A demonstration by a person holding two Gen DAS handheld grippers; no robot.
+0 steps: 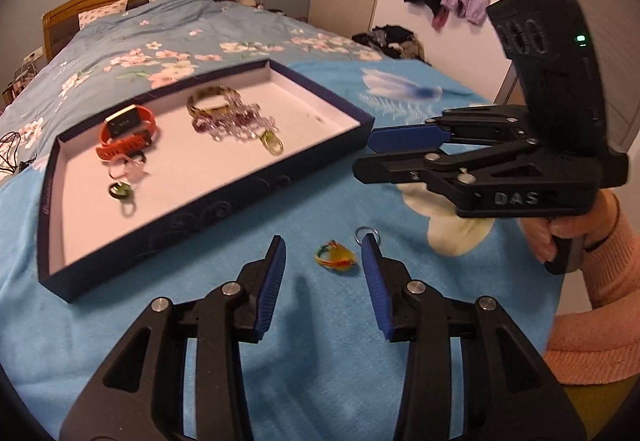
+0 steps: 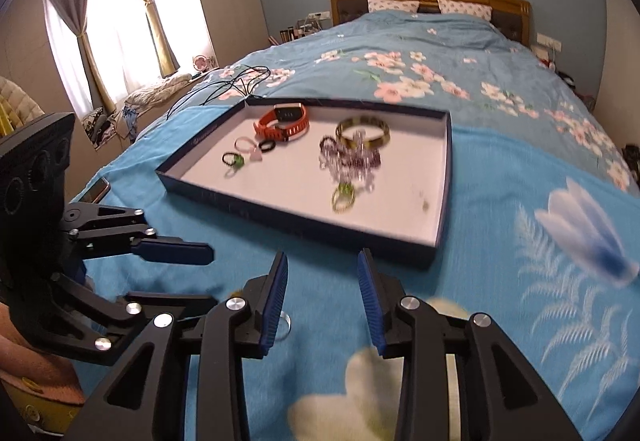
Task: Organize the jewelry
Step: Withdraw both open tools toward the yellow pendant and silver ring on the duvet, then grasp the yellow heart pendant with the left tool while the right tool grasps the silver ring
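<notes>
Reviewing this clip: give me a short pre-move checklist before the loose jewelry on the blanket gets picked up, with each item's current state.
1. Left gripper open and empty: ok.
2. Right gripper open and empty: ok.
3. Yellow ring lies on the blanket between the left gripper's fingers, unobstructed: ok.
4. Silver ring clear of the left gripper's finger: not ok, it is partly hidden behind it.
5. Tray has bare floor for more pieces: ok.
6. Picture sharp enough to aim: not ok, motion blur.

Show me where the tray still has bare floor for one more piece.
Most free: the tray floor along its near wall, below the green ring, and the corner past the yellow ring. Crowded: the middle, where the bangle and bead bracelet pile up, and around the orange watch.
</notes>
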